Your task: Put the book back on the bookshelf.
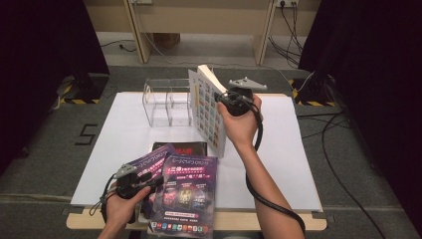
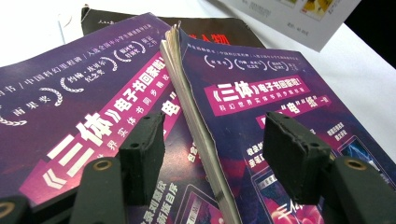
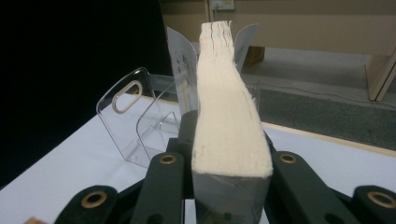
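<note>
At the centre of the high view, the right gripper point(image 1: 226, 99) pinches a thick white paperback book point(image 1: 209, 112) upright, spine low, presumably ready for the clear acrylic divided rack point(image 1: 166, 102) just left. Lower left, the left gripper point(image 1: 144, 181) sits spread over purple glossy booklets point(image 1: 186, 191), likely steadying them on the white surface point(image 1: 293, 164).

**White book up, purple books down**

My right tool point(image 1: 225, 97) clamps a thick white-covered book point(image 1: 209, 112), lifted upright beside the clear acrylic rack point(image 1: 166, 102). Two purple-covered books point(image 1: 185, 191) lie overlapping at the counter's near edge, under my left tool point(image 1: 142, 180), whose jaws stand apart.
</note>
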Demonstrator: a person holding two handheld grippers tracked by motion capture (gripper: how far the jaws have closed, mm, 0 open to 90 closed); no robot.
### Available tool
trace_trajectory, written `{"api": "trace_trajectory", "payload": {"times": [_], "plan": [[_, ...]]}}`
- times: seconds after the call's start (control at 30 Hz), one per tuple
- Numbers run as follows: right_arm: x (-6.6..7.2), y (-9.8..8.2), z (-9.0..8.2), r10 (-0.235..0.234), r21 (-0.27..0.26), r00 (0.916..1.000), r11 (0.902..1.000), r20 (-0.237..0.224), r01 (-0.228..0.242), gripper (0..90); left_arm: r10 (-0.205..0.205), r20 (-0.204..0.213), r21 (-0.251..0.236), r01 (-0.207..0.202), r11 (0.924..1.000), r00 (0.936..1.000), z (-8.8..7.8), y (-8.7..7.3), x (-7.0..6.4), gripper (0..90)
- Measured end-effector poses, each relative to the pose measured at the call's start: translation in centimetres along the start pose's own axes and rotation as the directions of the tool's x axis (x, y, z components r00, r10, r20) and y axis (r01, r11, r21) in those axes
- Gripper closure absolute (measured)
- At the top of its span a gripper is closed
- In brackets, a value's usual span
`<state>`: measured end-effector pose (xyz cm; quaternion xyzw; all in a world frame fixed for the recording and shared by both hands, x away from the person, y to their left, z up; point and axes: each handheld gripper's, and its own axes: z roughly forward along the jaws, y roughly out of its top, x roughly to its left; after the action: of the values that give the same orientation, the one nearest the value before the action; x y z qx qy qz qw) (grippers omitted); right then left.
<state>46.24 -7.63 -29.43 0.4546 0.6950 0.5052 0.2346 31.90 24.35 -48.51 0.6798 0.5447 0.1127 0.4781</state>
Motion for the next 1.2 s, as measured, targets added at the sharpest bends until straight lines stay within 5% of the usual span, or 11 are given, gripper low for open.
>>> {"api": "trace_trajectory", "payload": {"times": [0.7,1.2], "plan": [[0.6,2.3,3.4,0.014,-0.032,0.9991,0.9994,0.041,-0.013,74.7,0.005,-0.005,-0.001,-0.005,1.0000,1.0000,0.0,0.0,0.0,38.0],[0.4,1.6,5.5,0.007,-0.026,0.9976,0.9997,0.069,-0.005,74.5,0.002,-0.002,0.000,-0.002,1.0000,1.0000,0.0,0.0,0.1,38.1]]}}
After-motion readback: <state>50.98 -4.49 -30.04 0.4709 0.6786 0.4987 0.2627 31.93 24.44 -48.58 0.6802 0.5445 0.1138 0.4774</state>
